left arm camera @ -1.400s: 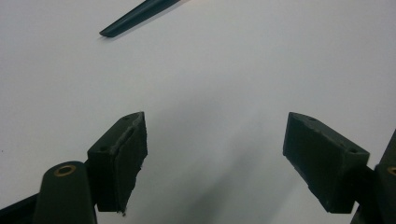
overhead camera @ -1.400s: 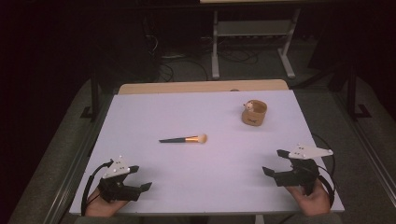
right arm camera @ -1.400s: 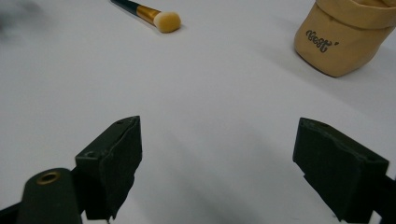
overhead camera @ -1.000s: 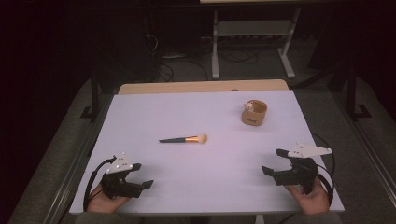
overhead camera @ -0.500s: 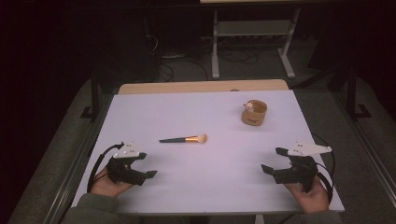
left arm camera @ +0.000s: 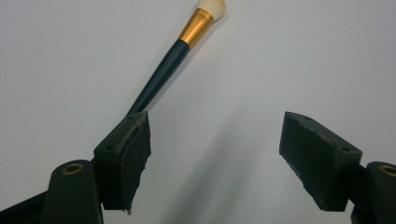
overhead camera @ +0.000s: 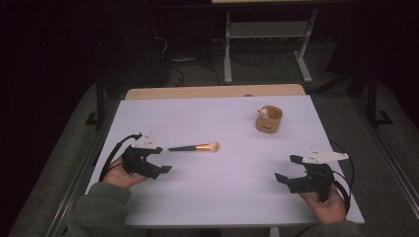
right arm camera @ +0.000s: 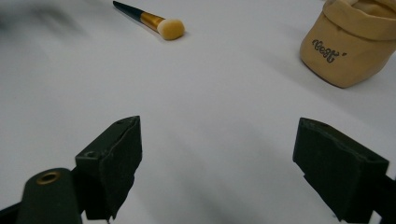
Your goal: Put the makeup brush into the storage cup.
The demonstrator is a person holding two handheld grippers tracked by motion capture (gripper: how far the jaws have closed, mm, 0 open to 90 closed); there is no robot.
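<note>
In the high view, the left gripper (overhead camera: 160, 165) is hanging over the near left part of the white worktop (overhead camera: 237, 197), its jaws spread wide and holding nothing. The makeup brush (overhead camera: 194, 147) is lying flat just beyond it, left of the worktop's middle, dark handle pointing left and pale bristle head pointing right. The right gripper (overhead camera: 286, 170) is waiting near the right edge, jaws also wide and empty, well apart from the brush. A small tan fabric pouch (overhead camera: 269, 119) is standing upright toward the far right.

In the left gripper view, the brush (left arm camera: 175, 53) is running up and away from the left jaw, its handle end passing behind that jaw's tip rather than sitting between the two jaws. That is where trouble is likely: closing from this offset, the left jaw could be striking the thin handle and pushing or rolling it across the smooth surface instead of trapping it. A round, slim handle lying flat is also giving the pads little to bite, so a shallow pinch could be letting it twist or slip out.

In the right gripper view, the open jaws are framing bare worktop, with the brush (right arm camera: 150, 19) far off at the left and the pouch (right arm camera: 348, 44) at the far right, its opening looking soft and easy to nudge over
</note>
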